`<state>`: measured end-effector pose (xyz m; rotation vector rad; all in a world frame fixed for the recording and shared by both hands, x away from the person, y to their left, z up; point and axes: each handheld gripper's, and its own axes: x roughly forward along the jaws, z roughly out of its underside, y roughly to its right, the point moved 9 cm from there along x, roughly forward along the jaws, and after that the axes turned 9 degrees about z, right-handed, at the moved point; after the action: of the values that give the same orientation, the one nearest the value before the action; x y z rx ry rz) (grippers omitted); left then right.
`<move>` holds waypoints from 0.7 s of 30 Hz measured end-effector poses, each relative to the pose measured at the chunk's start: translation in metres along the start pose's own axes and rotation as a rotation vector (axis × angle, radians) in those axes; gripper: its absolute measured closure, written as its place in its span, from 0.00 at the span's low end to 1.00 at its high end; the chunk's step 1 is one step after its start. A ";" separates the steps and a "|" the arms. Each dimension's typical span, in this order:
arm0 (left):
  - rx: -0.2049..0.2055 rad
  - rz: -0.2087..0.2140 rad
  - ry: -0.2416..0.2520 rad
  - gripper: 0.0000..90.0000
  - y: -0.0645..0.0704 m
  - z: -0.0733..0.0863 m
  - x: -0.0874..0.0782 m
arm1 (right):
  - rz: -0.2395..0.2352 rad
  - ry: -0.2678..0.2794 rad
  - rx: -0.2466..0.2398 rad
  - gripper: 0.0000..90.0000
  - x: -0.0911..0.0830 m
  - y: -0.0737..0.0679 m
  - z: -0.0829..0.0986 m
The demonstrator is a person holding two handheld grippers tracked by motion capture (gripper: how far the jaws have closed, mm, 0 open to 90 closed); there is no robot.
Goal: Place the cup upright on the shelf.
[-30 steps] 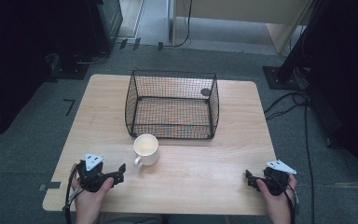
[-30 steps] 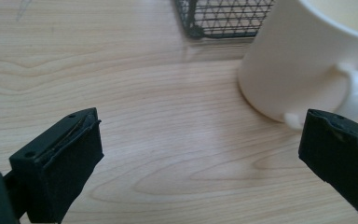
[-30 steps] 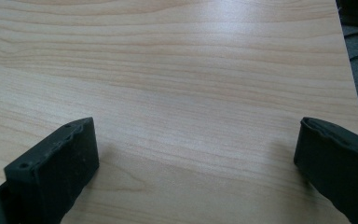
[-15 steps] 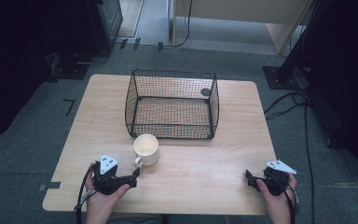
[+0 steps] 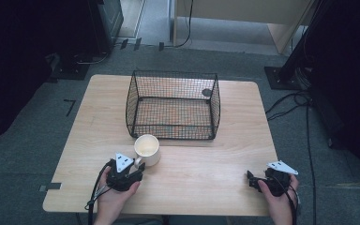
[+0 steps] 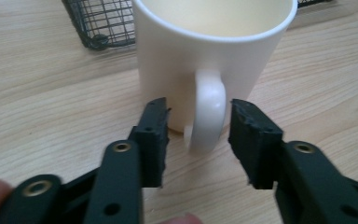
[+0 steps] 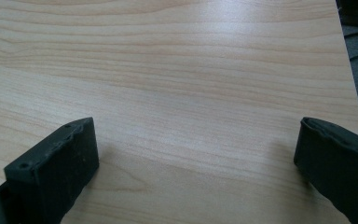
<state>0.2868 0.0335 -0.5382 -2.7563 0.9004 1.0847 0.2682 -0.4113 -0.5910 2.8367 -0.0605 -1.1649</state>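
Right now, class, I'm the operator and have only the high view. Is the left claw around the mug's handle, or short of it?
Observer: Around it. The left claw has its jaws open, one on either side of the mug handle, not clamped.
Operator: And the right claw, is it open or shut?
Observer: The right claw is wide open over bare table, with nothing between its jaws.

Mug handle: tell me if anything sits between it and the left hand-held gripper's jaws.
Nothing visible does. The left hand-held gripper is open, its jaws either side of the mug handle, with bare table around. The wire basket stands behind the mug.
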 end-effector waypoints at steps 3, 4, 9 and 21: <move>-0.010 0.018 0.004 0.76 -0.001 -0.002 0.003 | 0.000 0.000 0.000 0.00 0.000 0.000 0.000; -0.010 0.023 0.005 0.78 -0.001 -0.003 0.004 | 0.000 0.000 0.000 0.00 0.000 0.000 0.000; 0.061 0.009 0.016 0.89 0.000 -0.004 0.004 | 0.000 0.000 0.000 0.00 0.000 0.000 0.000; 0.094 0.089 0.053 0.90 0.006 -0.023 -0.005 | -0.001 0.000 0.000 0.00 0.000 0.000 0.000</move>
<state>0.2950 0.0257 -0.5168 -2.7041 1.0611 0.9593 0.2682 -0.4113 -0.5909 2.8371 -0.0598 -1.1651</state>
